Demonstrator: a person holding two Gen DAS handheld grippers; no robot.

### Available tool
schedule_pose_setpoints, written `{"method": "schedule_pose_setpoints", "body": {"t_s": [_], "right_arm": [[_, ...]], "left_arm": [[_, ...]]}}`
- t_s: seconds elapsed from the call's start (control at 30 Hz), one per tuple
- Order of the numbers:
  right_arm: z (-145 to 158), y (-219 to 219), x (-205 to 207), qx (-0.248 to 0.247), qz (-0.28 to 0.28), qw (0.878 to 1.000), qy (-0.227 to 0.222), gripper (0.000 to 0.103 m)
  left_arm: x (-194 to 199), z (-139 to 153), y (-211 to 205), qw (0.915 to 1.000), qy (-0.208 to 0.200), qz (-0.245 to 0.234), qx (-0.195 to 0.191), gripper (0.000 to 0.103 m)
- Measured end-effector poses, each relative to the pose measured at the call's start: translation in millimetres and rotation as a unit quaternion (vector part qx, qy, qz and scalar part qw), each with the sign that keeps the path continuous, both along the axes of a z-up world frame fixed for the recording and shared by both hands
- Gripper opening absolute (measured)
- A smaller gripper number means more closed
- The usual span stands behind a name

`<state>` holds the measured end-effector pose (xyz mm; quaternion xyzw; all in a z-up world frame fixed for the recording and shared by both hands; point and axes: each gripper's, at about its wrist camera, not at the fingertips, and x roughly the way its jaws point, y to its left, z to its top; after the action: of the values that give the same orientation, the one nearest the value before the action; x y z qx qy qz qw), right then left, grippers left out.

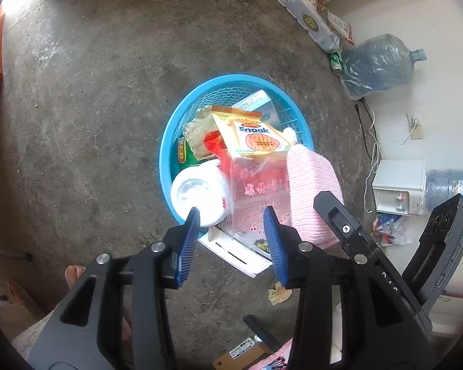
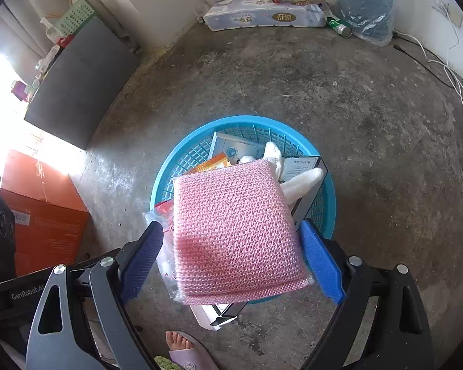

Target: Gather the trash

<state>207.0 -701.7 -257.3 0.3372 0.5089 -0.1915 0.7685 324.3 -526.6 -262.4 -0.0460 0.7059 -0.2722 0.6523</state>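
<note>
A blue plastic basket [image 1: 169, 141] [image 2: 327, 212] stands on the concrete floor, full of trash: a yellow Enaak snack packet [image 1: 256, 135], a white lid [image 1: 197, 191], a green can, boxes. A pink mesh foam pad [image 2: 237, 231] [image 1: 311, 185] in a clear plastic bag lies over the basket's near side. My right gripper [image 2: 231, 265] is open, its blue pads either side of the pad; whether they touch it I cannot tell. My left gripper [image 1: 231, 240] is open and empty just above the basket's near edge.
A crumpled paper scrap [image 1: 279, 294] lies on the floor near my left gripper. Toilet roll pack [image 2: 262, 15], water bottles [image 1: 376, 64], a green can [image 2: 339, 26], a white dispenser [image 1: 398, 188] and cables line the wall. An orange box [image 2: 43, 215] and a dark cabinet [image 2: 80, 83] stand left. A foot [image 2: 182, 348] is close below.
</note>
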Motion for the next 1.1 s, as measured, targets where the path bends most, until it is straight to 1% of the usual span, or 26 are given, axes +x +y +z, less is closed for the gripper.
{"method": "schedule_pose_setpoints", "body": {"t_s": [0.13,0.23,0.37,0.43,0.5,0.53,0.57,0.6,0.63,0.67,0.7,0.73,0.77,0.8,0.83,0.87,0.9,0.93,0.97,1.0,1.03,1.1], "right_arm": [[9.4,-0.4,-7.5,0.007,-0.012,1.0,-0.011,0.087],[25.8,1.6,-21.2,0.006,-0.023,0.999,-0.031,0.087],[66.5,8.3,-57.3,-0.002,-0.038,0.996,-0.083,0.087],[94.2,16.4,-83.9,-0.015,-0.047,0.993,-0.111,0.087],[125.2,30.3,-114.5,-0.041,-0.052,0.988,-0.14,0.087],[141.4,39.8,-129.4,-0.058,-0.051,0.985,-0.154,0.087],[156.5,50.7,-143.3,-0.075,-0.048,0.982,-0.164,0.087],[171.1,62.3,-156.2,-0.094,-0.042,0.979,-0.173,0.087],[185.1,75.4,-168.4,-0.114,-0.037,0.976,-0.181,0.089],[198.0,89.1,-179.2,-0.134,-0.03,0.973,-0.187,0.092],[210.3,103.9,-189.4,-0.154,-0.023,0.969,-0.195,0.095],[221.3,119.8,-199.3,-0.173,-0.018,0.964,-0.201,0.096],[230.9,135.4,-207.4,-0.191,-0.012,0.959,-0.207,0.096],[240.3,151.6,-215.5,-0.208,-0.007,0.954,-0.217,0.096],[247.7,166.5,-221.6,-0.218,-0.004,0.949,-0.228,0.096],[254.9,181.4,-225.8,-0.224,0.0,0.946,-0.236,0.096],[260.2,194.8,-228.2,-0.229,0.008,0.943,-0.24,0.096],[266.7,208.3,-230.2,-0.236,0.017,0.941,-0.242,0.096],[271.4,221.8,-232.0,-0.246,0.026,0.938,-0.243,0.096],[275.5,234.9,-233.8,-0.259,0.034,0.935,-0.241,0.096],[278.7,247.1,-235.3,-0.274,0.041,0.932,-0.235,0.096],[282.9,269.6,-238.9,-0.293,0.057,0.929,-0.219,0.096]], "left_arm": [[0.6,27.3,18.7,0.9998,-0.011,0.011,-0.011,0.042],[-2.1,53.7,37.0,0.9994,-0.024,0.009,-0.022,0.042],[-14.8,105.3,66.2,0.9966,-0.061,-0.007,-0.054,0.042],[-29.0,139.3,83.2,0.9925,-0.095,-0.03,-0.07,0.042],[-50.5,177.0,101.3,0.9833,-0.149,-0.065,-0.083,0.042],[-64.5,196.9,111.1,0.9758,-0.18,-0.086,-0.089,0.045],[-79.4,214.1,121.2,0.9675,-0.211,-0.105,-0.091,0.05],[-96.6,231.7,132.1,0.9581,-0.243,-0.122,-0.092,0.054],[-113.4,247.2,144.3,0.9489,-0.268,-0.135,-0.097,0.06],[-128.5,260.3,157.0,0.9415,-0.287,-0.143,-0.105,0.066],[-142.7,272.7,170.0,0.9361,-0.303,-0.141,-0.108,0.072],[-155.8,283.2,182.9,0.9328,-0.317,-0.132,-0.11,0.075],[-166.5,291.5,196.3,0.9307,-0.325,-0.121,-0.116,0.08],[-177.3,298.5,209.4,0.929,-0.332,-0.108,-0.122,0.083],[-187.1,304.6,221.9,0.9282,-0.339,-0.092,-0.124,0.087],[-197.2,310.5,235.0,0.9268,-0.35,-0.068,-0.117,0.092],[-207.6,315.3,246.7,0.9227,-0.368,-0.044,-0.106,0.094],[-218.1,320.3,258.0,0.9159,-0.388,-0.025,-0.099,0.094],[-228.5,323.9,268.8,0.9093,-0.404,-0.014,-0.101,0.094],[-238.1,326.1,278.4,0.9052,-0.412,-0.007,-0.105,0.094],[-246.7,326.9,286.2,0.9032,-0.417,-0.002,-0.102,0.094],[-262.1,325.4,297.9,0.9029,-0.423,0.008,-0.073,0.094]]}}
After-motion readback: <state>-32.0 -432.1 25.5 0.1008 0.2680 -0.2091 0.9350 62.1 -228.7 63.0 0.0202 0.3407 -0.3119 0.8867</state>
